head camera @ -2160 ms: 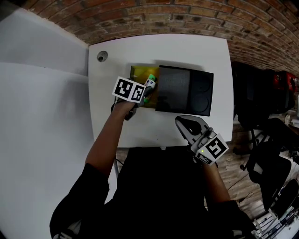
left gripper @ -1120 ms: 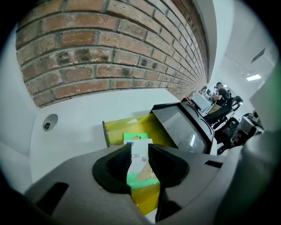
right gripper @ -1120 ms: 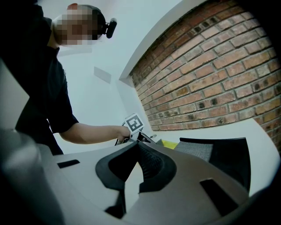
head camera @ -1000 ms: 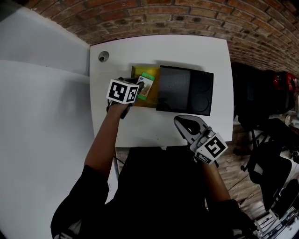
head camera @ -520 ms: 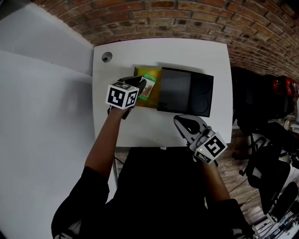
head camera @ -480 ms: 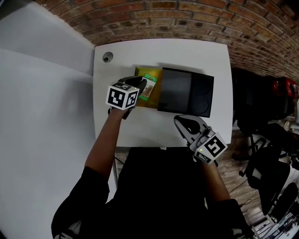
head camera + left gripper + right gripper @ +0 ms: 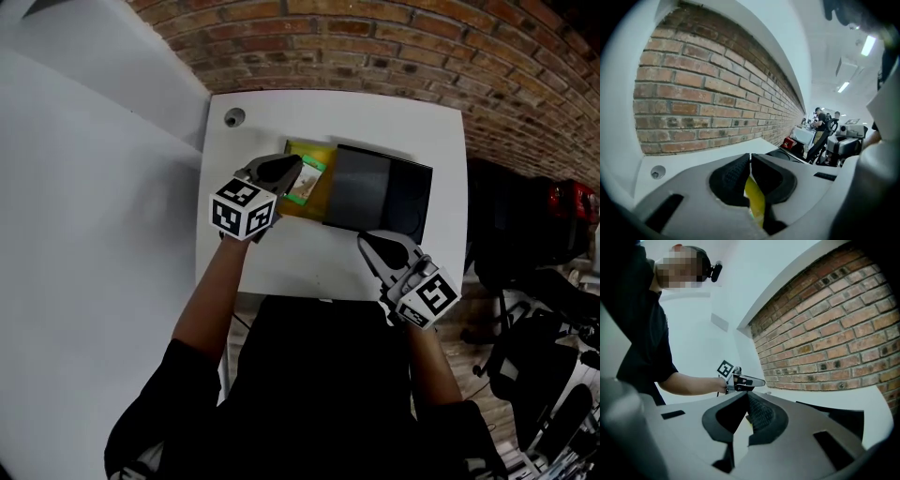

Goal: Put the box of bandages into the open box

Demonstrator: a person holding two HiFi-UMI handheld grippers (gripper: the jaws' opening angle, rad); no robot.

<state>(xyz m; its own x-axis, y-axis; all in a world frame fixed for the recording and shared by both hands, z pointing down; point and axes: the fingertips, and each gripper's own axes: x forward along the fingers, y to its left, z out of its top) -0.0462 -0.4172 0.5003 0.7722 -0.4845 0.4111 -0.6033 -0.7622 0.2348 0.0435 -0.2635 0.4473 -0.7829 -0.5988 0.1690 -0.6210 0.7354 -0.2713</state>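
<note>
Left hand-held gripper (image 7: 281,169): jaws shut tip to tip, nothing gripped, only a sliver of yellow visible through the gap behind the tips. Hovers over the left edge of the yellow open box (image 7: 317,155), pointing toward the brick wall (image 7: 375,47).

Just beside those tips: the green-and-white box of bandages (image 7: 305,180). Lies flat inside the open box, in its left part, free of both grippers.

Against the open box's right side: a flat black panel (image 7: 375,192), resting on the white counter (image 7: 281,262).

Right hand-held gripper (image 7: 372,246): jaws also closed together, empty. Hangs over the counter's near edge, tips aimed at the black panel, well apart from the box of bandages.

Near the counter's far left corner: a small round cable hole (image 7: 233,118).
</note>
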